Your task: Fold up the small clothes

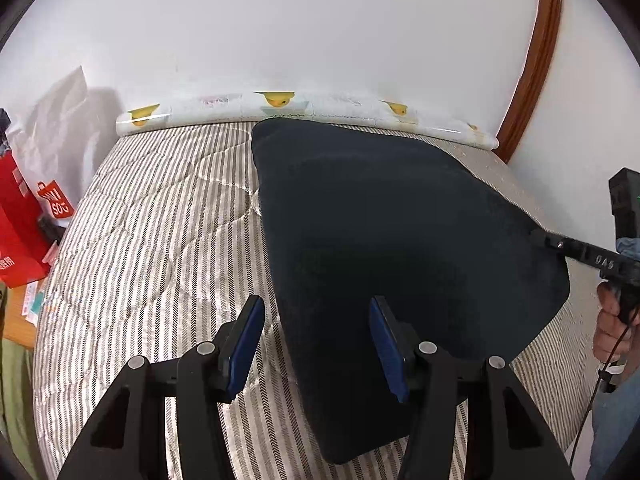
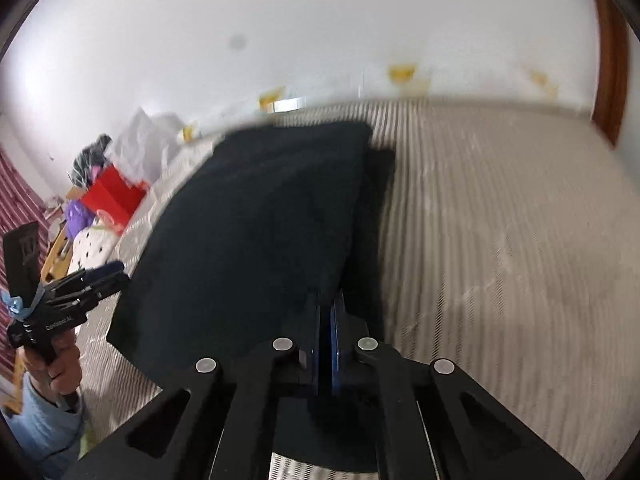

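A dark navy garment point(image 1: 400, 240) lies spread on the striped bed cover point(image 1: 160, 220), its right side raised. My left gripper point(image 1: 316, 344) is open; the garment's left edge runs between its blue pads point(image 1: 244, 344), which do not press it. My right gripper point(image 2: 328, 340) is shut on the garment's point(image 2: 260, 220) near edge, pads together. From the left wrist view the right gripper point(image 1: 538, 237) pinches the cloth's right border, with a hand point(image 1: 612, 328) on its handle. The left gripper point(image 2: 118, 274) shows at the cloth's left side in the blurred right wrist view.
A rolled white mat with yellow prints point(image 1: 280, 110) lies along the wall at the bed's far edge. A red bag point(image 1: 20, 232) and a white plastic bag point(image 1: 60, 120) stand left of the bed. A wooden door frame point(image 1: 536, 60) rises at the right.
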`<move>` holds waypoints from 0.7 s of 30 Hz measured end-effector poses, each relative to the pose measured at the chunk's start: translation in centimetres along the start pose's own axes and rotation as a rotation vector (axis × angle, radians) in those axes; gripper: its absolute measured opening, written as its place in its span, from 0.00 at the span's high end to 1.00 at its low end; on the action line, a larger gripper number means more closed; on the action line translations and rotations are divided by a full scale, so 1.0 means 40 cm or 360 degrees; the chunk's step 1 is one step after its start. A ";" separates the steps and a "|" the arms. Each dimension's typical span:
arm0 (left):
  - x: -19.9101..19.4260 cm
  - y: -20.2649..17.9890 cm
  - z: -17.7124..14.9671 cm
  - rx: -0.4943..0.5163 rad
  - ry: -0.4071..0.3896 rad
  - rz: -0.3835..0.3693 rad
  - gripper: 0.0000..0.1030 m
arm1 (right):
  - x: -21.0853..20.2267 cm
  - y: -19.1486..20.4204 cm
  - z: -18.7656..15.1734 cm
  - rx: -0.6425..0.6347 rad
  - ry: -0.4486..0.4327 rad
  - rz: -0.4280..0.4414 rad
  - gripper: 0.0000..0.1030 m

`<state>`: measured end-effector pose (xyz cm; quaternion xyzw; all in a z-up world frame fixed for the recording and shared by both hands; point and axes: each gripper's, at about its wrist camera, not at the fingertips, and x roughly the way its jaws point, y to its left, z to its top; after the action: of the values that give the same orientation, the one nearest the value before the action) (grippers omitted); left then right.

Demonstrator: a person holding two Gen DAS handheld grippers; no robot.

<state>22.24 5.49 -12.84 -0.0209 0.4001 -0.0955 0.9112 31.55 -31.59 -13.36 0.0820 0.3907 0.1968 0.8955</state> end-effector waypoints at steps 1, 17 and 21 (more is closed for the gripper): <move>-0.001 -0.002 0.000 0.0004 0.0001 0.0004 0.50 | -0.005 -0.008 -0.003 0.0031 -0.0007 0.0010 0.97; 0.053 0.015 0.074 -0.0042 -0.0007 0.0059 0.50 | 0.019 0.153 -0.007 -0.0339 -0.0056 -0.0368 0.91; 0.101 0.031 0.095 -0.0030 0.0026 0.0089 0.48 | 0.070 0.100 -0.056 -0.0335 0.0094 -0.0505 0.92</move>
<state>27.91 5.78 -13.34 -0.0177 0.4087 -0.0664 0.9101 30.47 -26.80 -15.56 -0.0807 0.4021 0.0954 0.9070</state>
